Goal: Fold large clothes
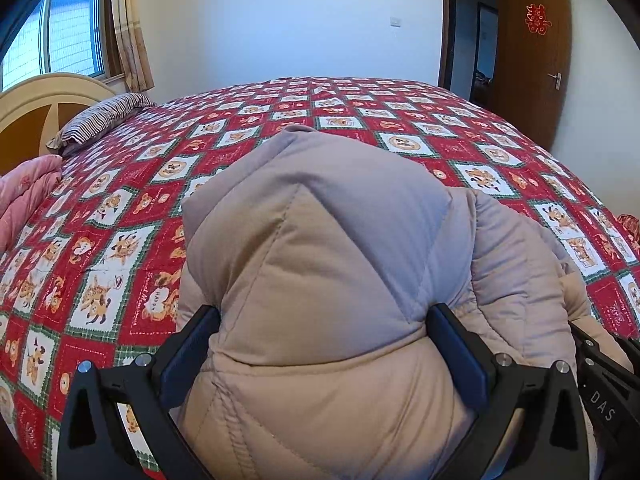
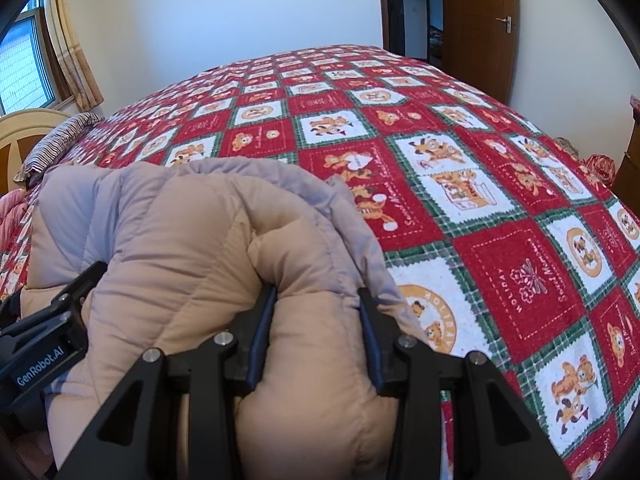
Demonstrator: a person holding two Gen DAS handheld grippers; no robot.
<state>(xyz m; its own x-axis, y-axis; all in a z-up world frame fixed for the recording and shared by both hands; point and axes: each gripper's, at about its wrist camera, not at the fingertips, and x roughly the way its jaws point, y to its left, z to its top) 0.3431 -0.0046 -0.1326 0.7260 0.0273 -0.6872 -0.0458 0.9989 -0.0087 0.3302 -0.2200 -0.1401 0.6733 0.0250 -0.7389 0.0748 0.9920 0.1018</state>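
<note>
White lettering reads "GenRobot.AI" on the black casing of the left gripper (image 2: 60,312) as the right wrist camera sees it at nine o'clock, and "DAS" shows on the right gripper (image 1: 600,364) at four o'clock in the left wrist view. The red patchwork bedspread with white cartoon-tiger squares and green plaid borders (image 1: 132,208) carries stitched words: "HOLIDAY" and "Sweet Memories" on a red panel at three o'clock in the right view, "HAPPY" on a heart at eight o'clock in the left. A red paper double-happiness cutout (image 1: 538,19) is stuck on the brown wooden door (image 1: 532,60) at one o'clock. The beige quilted puffer jacket (image 1: 320,248) lies bunched on the near side of the bed, puffy, soft, with diamond stitching and a greyer sheen where window light falls; its long axis seems to run from six toward twelve o'clock in the left view, though which end is collar or hem I cannot tell. The left gripper (image 1: 324,320) clamps a thick padded fold between its black fingers, the blue pads pressed into the fabric on both sides. The right gripper (image 2: 318,304) likewise pinches a rounded roll of the same jacket (image 2: 192,240). At ten o'clock a striped pillow (image 1: 104,118) rests by the cream curved headboard (image 1: 36,96), with a pink quilted blanket (image 1: 24,196) at nine.
</note>
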